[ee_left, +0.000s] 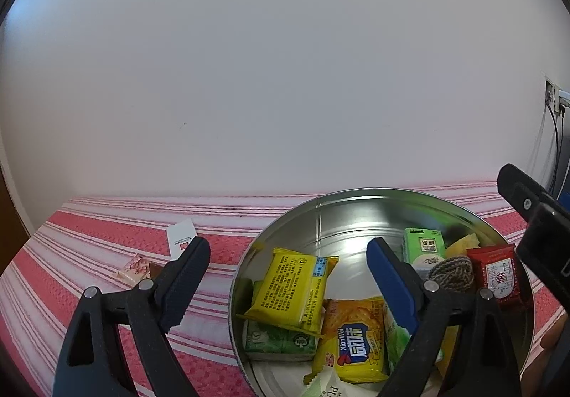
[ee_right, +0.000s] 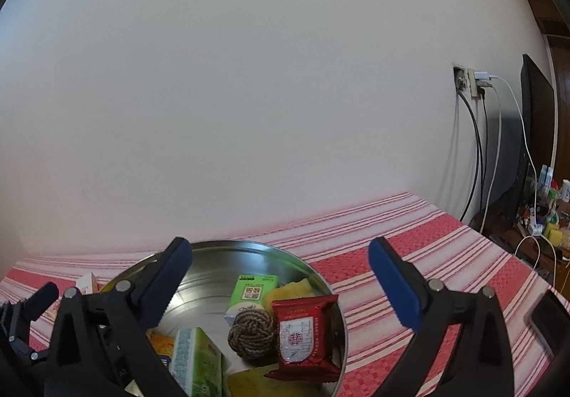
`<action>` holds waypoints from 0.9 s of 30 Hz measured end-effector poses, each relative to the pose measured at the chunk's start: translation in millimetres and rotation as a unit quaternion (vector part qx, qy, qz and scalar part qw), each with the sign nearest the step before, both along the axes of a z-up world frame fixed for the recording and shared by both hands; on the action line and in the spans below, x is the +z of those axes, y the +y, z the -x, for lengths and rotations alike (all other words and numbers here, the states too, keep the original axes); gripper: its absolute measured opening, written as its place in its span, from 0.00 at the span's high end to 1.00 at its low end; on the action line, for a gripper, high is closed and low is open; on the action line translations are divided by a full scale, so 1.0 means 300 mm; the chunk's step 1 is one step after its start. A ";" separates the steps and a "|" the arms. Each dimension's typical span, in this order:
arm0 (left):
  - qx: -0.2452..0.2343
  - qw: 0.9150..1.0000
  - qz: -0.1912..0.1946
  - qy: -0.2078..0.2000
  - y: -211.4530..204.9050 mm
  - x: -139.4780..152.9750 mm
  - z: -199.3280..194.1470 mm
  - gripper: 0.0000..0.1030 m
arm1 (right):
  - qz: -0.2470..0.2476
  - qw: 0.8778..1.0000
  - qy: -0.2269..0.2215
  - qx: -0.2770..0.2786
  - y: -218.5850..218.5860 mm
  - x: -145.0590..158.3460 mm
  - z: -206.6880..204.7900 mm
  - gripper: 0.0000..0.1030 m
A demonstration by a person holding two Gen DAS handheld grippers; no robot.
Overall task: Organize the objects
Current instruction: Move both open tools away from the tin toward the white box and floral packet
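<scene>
We see the tin [ee_left: 356, 215] sitting on the striped cloth [ee_left: 107, 229], round and open-topped. Inside, a yellow packet [ee_left: 292, 290] lies with its long axis tilted up toward the right, beside an orange cracker pack [ee_left: 356, 340]. A green carton [ee_right: 251, 293] stands upright near a yarn ball [ee_right: 252, 334] and a red packet [ee_right: 302, 336]. Lower packs are cut off by the frame edge. Our left gripper [ee_left: 288, 276] is spread wide, holding nothing, one finger over the tin. Our right gripper [ee_right: 281, 276] is likewise wide and empty. A white card [ee_left: 180, 242] lies outside the tin, partly hidden.
</scene>
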State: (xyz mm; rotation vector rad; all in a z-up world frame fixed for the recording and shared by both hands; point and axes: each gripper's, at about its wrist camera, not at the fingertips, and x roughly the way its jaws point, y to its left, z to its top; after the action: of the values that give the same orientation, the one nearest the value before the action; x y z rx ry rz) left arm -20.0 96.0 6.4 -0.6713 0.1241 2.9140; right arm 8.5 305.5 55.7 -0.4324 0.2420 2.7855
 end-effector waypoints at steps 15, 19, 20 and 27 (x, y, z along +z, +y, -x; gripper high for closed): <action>0.032 0.999 -0.007 0.020 -0.115 -0.019 0.001 0.12 | 0.025 0.996 0.086 -0.031 -0.022 -0.013 -0.089 0.00; 0.047 0.998 -0.006 0.038 -0.168 -0.022 -0.007 0.12 | 0.015 0.994 0.098 -0.039 -0.047 -0.027 -0.102 0.00; 0.051 0.998 -0.003 0.040 -0.179 -0.023 -0.008 0.12 | 0.008 0.994 0.103 -0.042 -0.056 -0.027 -0.107 0.00; 0.066 0.997 0.000 0.030 -0.284 -0.043 0.014 0.12 | -0.007 0.988 0.132 -0.075 -0.101 -0.023 -0.158 0.00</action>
State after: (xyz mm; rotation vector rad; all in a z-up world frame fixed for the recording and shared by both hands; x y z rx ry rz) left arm -24.2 10.9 -6.6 -0.6143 0.0893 3.0622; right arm 55.9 275.2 48.7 -0.0372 0.2998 2.6885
